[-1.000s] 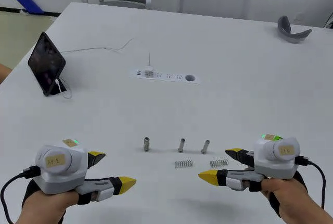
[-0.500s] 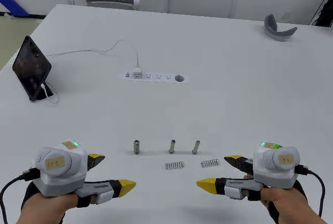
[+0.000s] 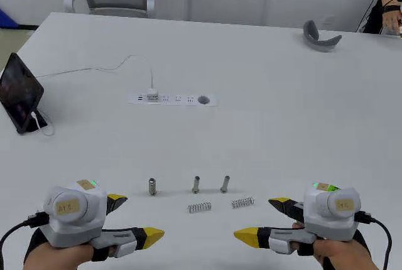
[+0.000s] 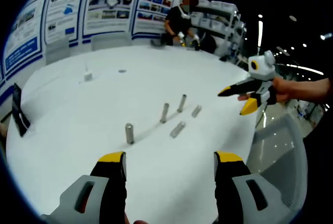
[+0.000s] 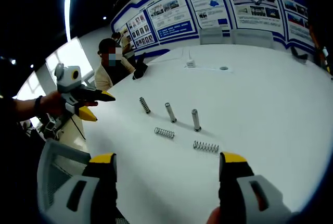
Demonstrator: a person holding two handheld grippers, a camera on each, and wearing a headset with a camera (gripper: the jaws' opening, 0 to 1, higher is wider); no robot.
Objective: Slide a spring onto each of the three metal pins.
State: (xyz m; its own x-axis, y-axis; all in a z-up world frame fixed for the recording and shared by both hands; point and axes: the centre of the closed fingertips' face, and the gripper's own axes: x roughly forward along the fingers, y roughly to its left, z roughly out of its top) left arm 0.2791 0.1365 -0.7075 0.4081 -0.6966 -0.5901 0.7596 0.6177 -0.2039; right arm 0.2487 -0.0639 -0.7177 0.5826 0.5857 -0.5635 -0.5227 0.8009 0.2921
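- Left gripper [image 3: 137, 217]: jaws open, nothing between them; held toward the near edge of the table [image 3: 282, 125], left of the pins
- Right gripper [image 3: 259, 219]: jaws open, nothing between them; held toward the near edge, right of the springs
- Three pins upright in a row; left pin [image 3: 152, 186] carries a spring; middle pin [image 3: 196, 184] and right pin [image 3: 225, 184] bare
- Left loose spring [image 3: 200, 207] and right loose spring [image 3: 242, 203] lie flat just nearside of the bare pins, touching neither
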